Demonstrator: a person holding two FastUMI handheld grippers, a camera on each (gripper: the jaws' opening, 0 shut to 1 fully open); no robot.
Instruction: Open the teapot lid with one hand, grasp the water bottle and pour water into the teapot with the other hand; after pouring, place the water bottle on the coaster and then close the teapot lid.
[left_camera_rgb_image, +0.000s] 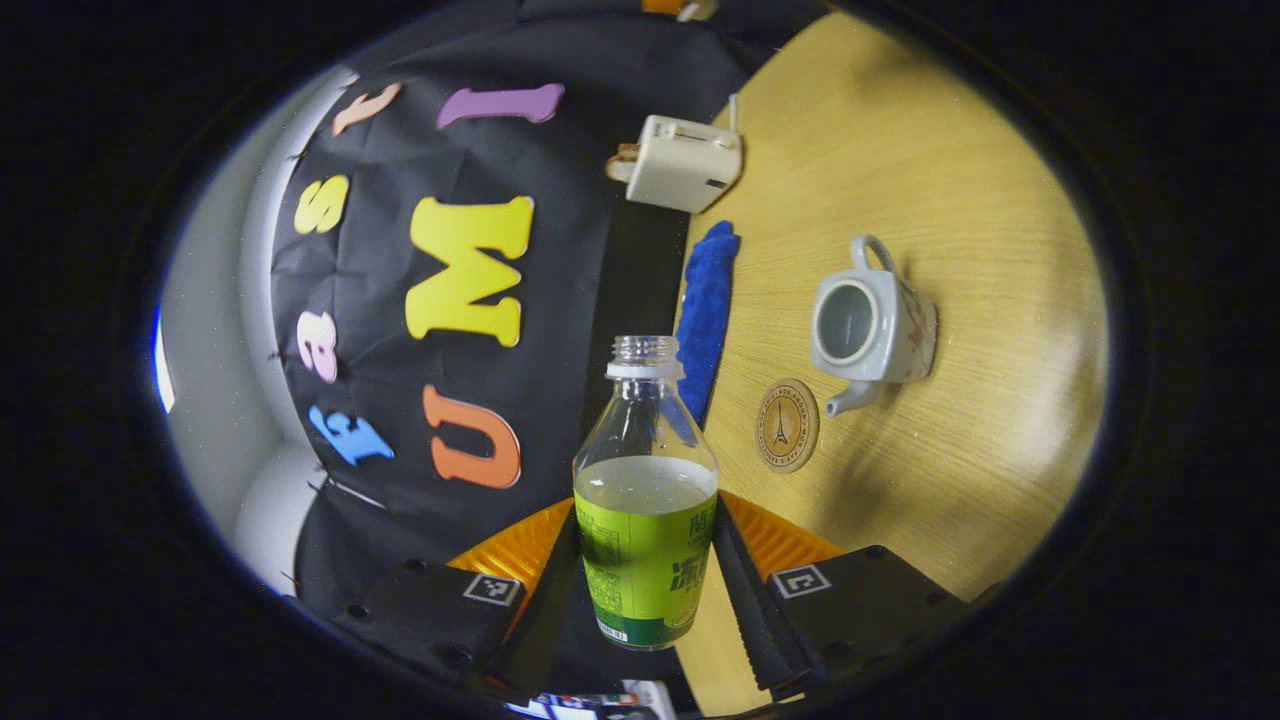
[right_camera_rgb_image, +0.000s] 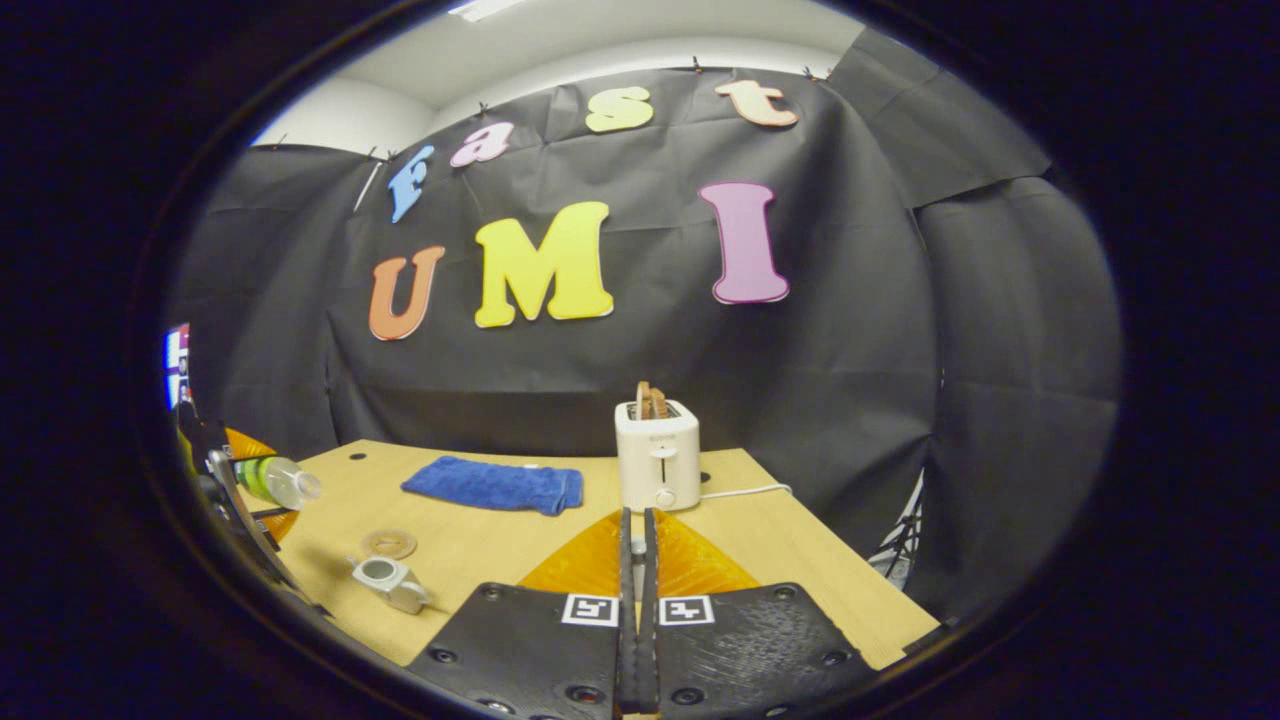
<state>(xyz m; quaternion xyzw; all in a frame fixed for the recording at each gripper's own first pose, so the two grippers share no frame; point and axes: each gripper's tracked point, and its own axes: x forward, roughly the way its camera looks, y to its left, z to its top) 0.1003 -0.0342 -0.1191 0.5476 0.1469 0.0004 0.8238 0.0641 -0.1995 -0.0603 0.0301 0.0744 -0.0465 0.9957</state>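
My left gripper (left_camera_rgb_image: 647, 535) is shut on a clear water bottle (left_camera_rgb_image: 645, 500) with a green label. The bottle has no cap and is part full, and it is held in the air beside the table. The white teapot (left_camera_rgb_image: 870, 325) stands on the table with its top open and no lid on it. A round wooden coaster (left_camera_rgb_image: 787, 425) lies next to its spout. In the right gripper view, the bottle (right_camera_rgb_image: 275, 480) leans mouth-first over the table's left end above the teapot (right_camera_rgb_image: 385, 580) and coaster (right_camera_rgb_image: 389, 543). My right gripper (right_camera_rgb_image: 637, 525) is shut, with a small pale piece, apparently the teapot lid's knob, between its fingers.
A white toaster (right_camera_rgb_image: 657, 455) with bread in it stands at the back of the wooden table (right_camera_rgb_image: 500, 550), its cord trailing right. A folded blue cloth (right_camera_rgb_image: 495, 485) lies to its left. Black cloth walls close in the booth behind and to the right.
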